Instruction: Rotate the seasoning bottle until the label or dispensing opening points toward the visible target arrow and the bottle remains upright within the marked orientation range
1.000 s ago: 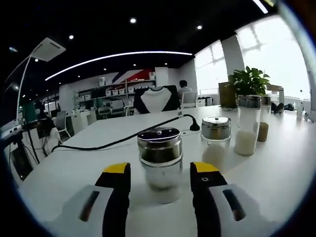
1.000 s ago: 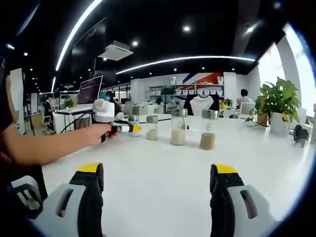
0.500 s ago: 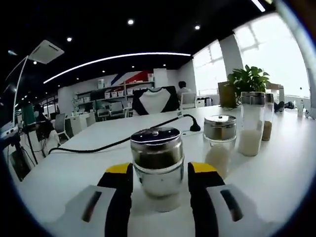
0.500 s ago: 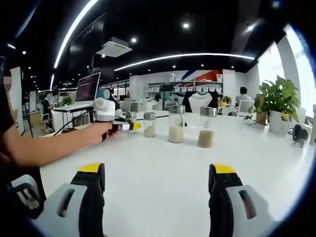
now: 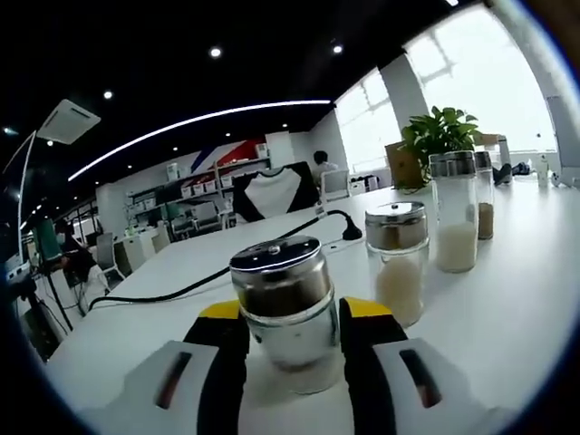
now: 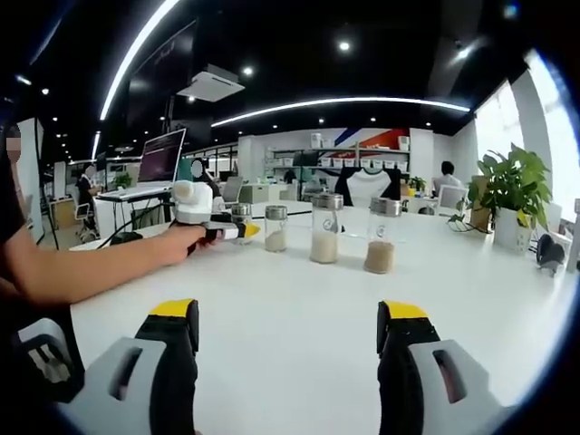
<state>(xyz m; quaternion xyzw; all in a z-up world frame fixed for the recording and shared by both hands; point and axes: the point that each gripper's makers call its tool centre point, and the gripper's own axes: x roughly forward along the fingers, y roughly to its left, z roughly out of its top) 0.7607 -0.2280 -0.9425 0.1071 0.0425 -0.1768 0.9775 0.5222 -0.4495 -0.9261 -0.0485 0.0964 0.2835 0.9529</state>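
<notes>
Left gripper (image 5: 285, 317) closed around short seasoning bottle (image 5: 283, 308), upright on white table (image 5: 507, 299), jaws hugging both sides, probably for twisting. Beside it, three more jars (image 5: 396, 258) in a row. Right gripper (image 6: 285, 340) wide open, holding nothing, waiting over table.

An open-plan office is showing. Desks with a monitor (image 6: 163, 159), office chairs (image 5: 275, 191) and storage shelves (image 6: 362, 164) are lining the room.

Glass seasoning bottle (image 5: 288, 317), glossy metal lid; smooth, seemingly matt table (image 5: 507, 299).
</notes>
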